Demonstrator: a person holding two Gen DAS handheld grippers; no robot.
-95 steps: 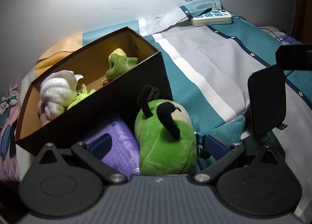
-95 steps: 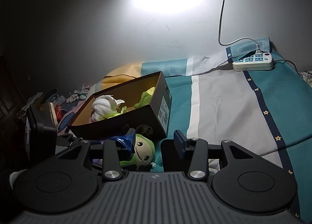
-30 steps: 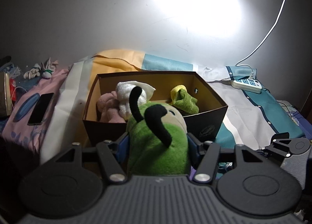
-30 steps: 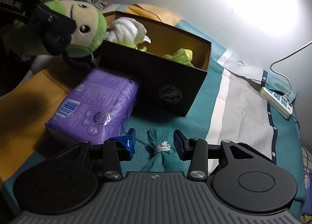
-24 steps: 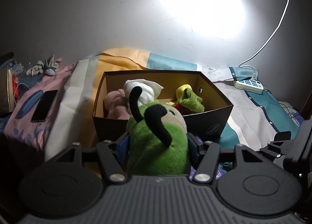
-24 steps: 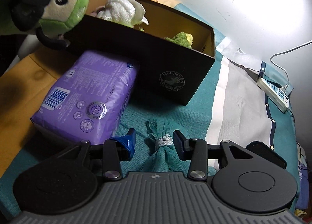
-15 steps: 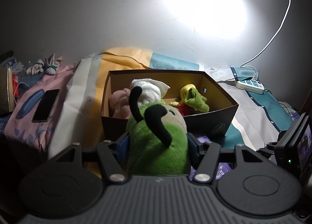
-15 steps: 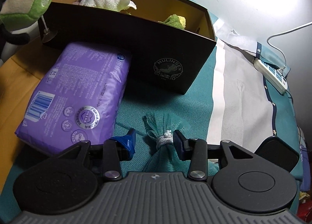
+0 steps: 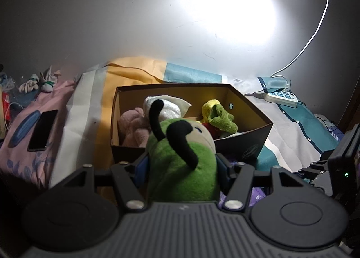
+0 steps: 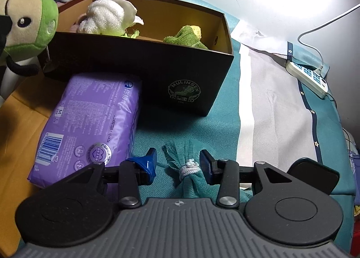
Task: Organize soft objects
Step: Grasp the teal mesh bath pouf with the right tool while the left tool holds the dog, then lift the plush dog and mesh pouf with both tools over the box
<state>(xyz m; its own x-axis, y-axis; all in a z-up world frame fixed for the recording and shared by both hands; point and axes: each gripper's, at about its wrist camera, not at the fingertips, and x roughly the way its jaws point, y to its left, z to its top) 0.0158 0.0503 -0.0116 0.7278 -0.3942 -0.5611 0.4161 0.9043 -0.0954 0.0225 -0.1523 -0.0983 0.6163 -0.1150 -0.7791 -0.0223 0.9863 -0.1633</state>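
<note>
Striped bedding carries a dark box of soft things. Left gripper jaws clamp a green plush toy before the box. Right gripper jaws stand apart, flanking a tied teal cloth bundle without pressing it.

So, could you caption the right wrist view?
Right gripper open around a tied teal bundle, beside purple pack and box.
</note>
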